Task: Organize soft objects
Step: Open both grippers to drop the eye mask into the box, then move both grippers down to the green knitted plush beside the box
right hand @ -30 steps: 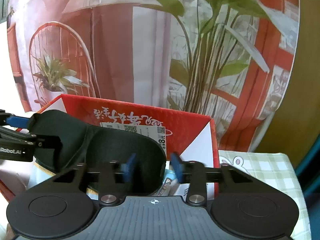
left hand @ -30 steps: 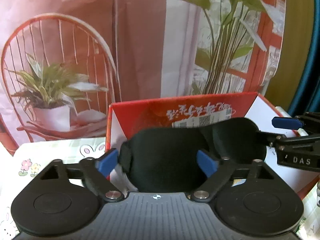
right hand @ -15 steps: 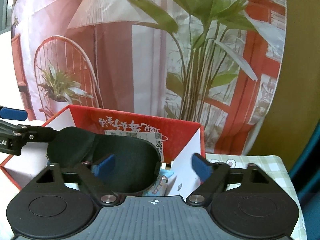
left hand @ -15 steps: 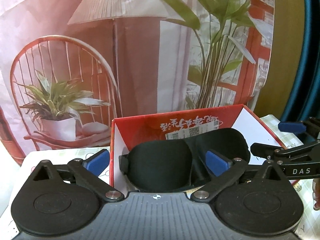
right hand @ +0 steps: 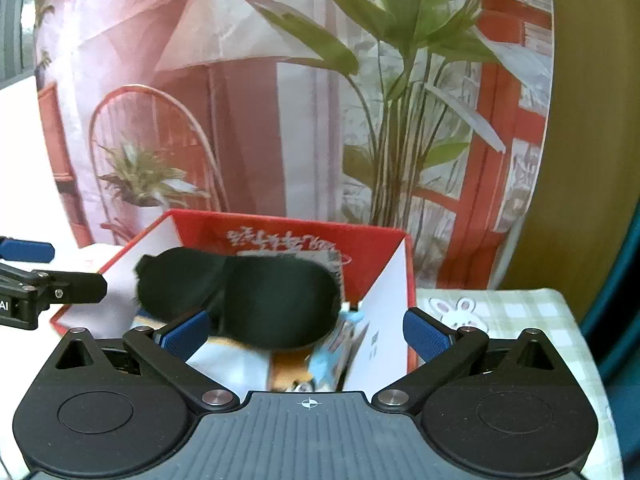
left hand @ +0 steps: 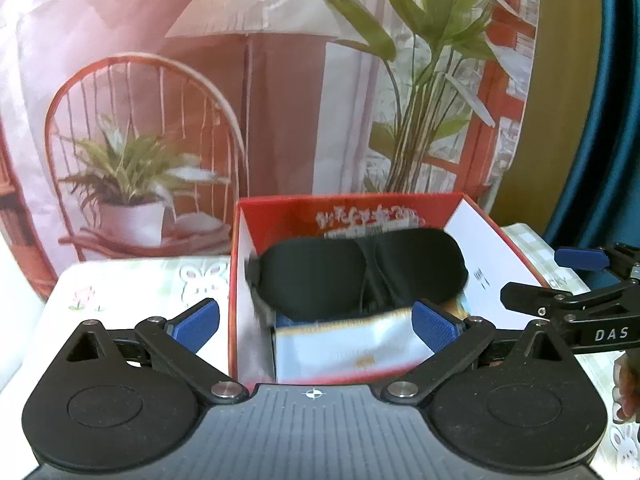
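The eye mask (left hand: 360, 276) is matt black cloth – soft, a little fuzzy. The box (left hand: 496, 240) looks like smooth card, red outside, white within. Glossy packets (left hand: 344, 344) lie beneath. The tablecloth (right hand: 512, 312) is checked fabric; the backdrop (left hand: 140, 60) thin, creased sheet.

Bright, even light — fisheye bending at the edges, slight motion blur mid-frame.

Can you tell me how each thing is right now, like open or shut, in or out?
Black padded fabric eye mask: released, lying in the box on top of the packets.
Red cardboard box: open at the top, upright.
Shiny white packet: inside the box, under the mask.
Left gripper: open, holding nothing.
Right gripper: just opened, holding nothing.
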